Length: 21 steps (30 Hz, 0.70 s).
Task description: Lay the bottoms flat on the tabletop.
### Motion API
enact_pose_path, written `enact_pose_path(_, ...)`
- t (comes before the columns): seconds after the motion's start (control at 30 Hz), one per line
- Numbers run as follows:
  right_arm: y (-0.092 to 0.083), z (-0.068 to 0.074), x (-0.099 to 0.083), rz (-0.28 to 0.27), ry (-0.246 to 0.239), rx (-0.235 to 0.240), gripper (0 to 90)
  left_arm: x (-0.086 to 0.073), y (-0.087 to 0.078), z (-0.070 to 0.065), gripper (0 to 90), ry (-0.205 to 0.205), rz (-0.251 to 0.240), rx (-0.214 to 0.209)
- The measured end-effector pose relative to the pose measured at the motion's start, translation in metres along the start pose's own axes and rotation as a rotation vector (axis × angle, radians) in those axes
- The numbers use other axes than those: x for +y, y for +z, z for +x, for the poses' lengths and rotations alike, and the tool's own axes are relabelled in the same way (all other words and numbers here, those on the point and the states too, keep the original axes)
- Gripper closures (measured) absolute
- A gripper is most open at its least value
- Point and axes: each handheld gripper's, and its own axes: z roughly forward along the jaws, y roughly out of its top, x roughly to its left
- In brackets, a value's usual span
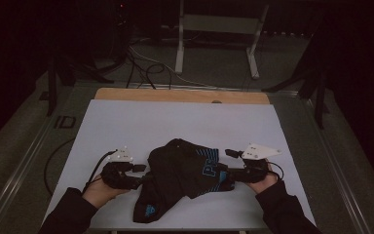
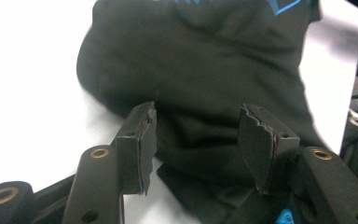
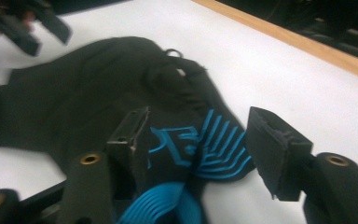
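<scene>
Dark sleeves (image 1: 68, 214); black tools (image 2: 196, 140) with brass-ringed screws, grey plates (image 1: 121, 155).

Both tools (image 2: 196, 135) (image 3: 200, 144) agape, low.

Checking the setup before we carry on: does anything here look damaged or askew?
The left gripper's pads look cracked and chipped along their edges. The black garment lies bunched and crooked on the white table.
</scene>
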Motion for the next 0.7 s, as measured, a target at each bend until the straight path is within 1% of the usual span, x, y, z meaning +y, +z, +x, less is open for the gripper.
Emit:
enact_pose_path(0.03, 0.005, -0.003, -0.001, 0.011, -0.001, -0.008, 43.4, -0.002, 0.002, 0.002, 48.0, -0.011, 0.008, -0.002)
enact_pose_path(0.07, 0.01, -0.007, -0.002, 0.017, 0.021, -0.01, 43.9, -0.003, 0.005, 0.004, 48.0, -0.01, 0.021, 0.001)
enact_pose_path(0.1, 0.015, -0.011, -0.004, 0.023, 0.044, -0.03, 44.2, -0.004, 0.007, 0.007, 47.9, -0.02, 0.035, -0.003)
enact_pose_path(0.13, 0.02, -0.016, -0.006, 0.034, 0.062, -0.043, 44.6, -0.005, 0.009, 0.008, 47.9, -0.034, 0.034, -0.007)
enact_pose_path(0.17, 0.025, -0.02, -0.01, 0.042, 0.098, -0.047, 45.3, -0.007, 0.012, 0.009, 47.9, -0.045, 0.039, -0.011)
enact_pose_path(0.2, 0.029, -0.024, -0.013, 0.048, 0.129, -0.048, 45.3, -0.008, 0.014, 0.01, 47.9, -0.043, 0.054, -0.014)
enact_pose_path(0.23, 0.034, -0.027, -0.018, 0.058, 0.151, -0.055, 45.2, -0.009, 0.017, 0.01, 47.9, -0.046, 0.061, -0.009)
enact_pose_path(0.27, 0.038, -0.029, -0.022, 0.074, 0.166, -0.057, 44.7, -0.009, 0.019, 0.011, 47.9, -0.053, 0.069, -0.015)
enact_pose_path(0.33, 0.047, -0.029, -0.028, 0.113, 0.173, -0.087, 42.4, -0.01, 0.023, 0.012, 47.1, -0.055, 0.076, -0.013)
enact_pose_path(0.37, 0.051, -0.03, -0.031, 0.127, 0.182, -0.077, 41.8, -0.011, 0.024, 0.013, 46.9, -0.057, 0.075, -0.017)
enact_pose_path(0.43, 0.057, -0.03, -0.036, 0.148, 0.198, -0.082, 40.3, -0.011, 0.027, 0.013, 46.9, -0.067, 0.078, -0.019)
enact_pose_path(0.5, 0.063, -0.03, -0.041, 0.167, 0.214, -0.062, 38.6, -0.012, 0.031, 0.013, 47.0, -0.067, 0.085, -0.025)
enact_pose_path(0.53, 0.066, -0.029, -0.042, 0.177, 0.219, -0.068, 38.3, -0.012, 0.034, 0.012, 47.0, -0.071, 0.089, -0.03)
enact_pose_path(0.57, 0.068, -0.028, -0.044, 0.192, 0.215, -0.063, 38.3, -0.012, 0.035, 0.012, 47.1, -0.07, 0.092, -0.032)
enact_pose_path(0.6, 0.07, -0.027, -0.044, 0.204, 0.223, -0.065, 38.2, -0.012, 0.037, 0.011, 47.6, -0.066, 0.095, -0.036)
enact_pose_path(0.63, 0.07, -0.026, -0.045, 0.201, 0.212, -0.061, 38.7, -0.012, 0.038, 0.011, 49.0, -0.065, 0.098, -0.035)
enact_pose_path(0.67, 0.071, -0.025, -0.045, 0.206, 0.213, -0.056, 39.8, -0.011, 0.039, 0.011, 50.1, -0.064, 0.099, -0.036)
enact_pose_path(0.7, 0.072, -0.025, -0.045, 0.214, 0.204, -0.057, 40.2, -0.011, 0.039, 0.01, 52.9, -0.063, 0.093, -0.039)
